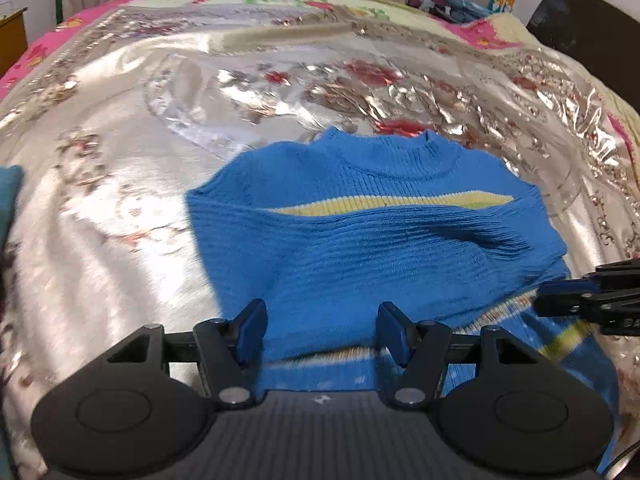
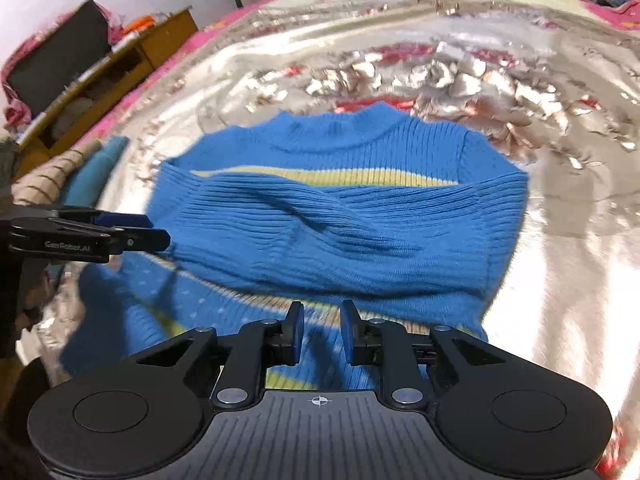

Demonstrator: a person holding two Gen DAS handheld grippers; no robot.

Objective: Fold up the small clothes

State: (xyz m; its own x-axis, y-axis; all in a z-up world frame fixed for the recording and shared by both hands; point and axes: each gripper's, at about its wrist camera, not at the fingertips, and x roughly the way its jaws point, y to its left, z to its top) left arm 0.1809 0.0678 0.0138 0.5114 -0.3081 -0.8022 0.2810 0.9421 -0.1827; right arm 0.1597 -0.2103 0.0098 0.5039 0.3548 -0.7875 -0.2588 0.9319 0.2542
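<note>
- Only the right wrist view shows a wooden cabinet (image 2: 116,68) beside the bed.
- The blue sweater (image 1: 360,240) lies just ahead of both grippers: left gripper (image 1: 322,334) spread wide, right gripper (image 2: 322,334) partly spread, neither pinching anything.

Both wrist cameras look forward and down from close above the near edge of the blue sweater (image 1: 360,248), toward the far end of the bed. The left view sits left, the right view right; both share the sweater and silvery bedspread (image 2: 560,240).
</note>
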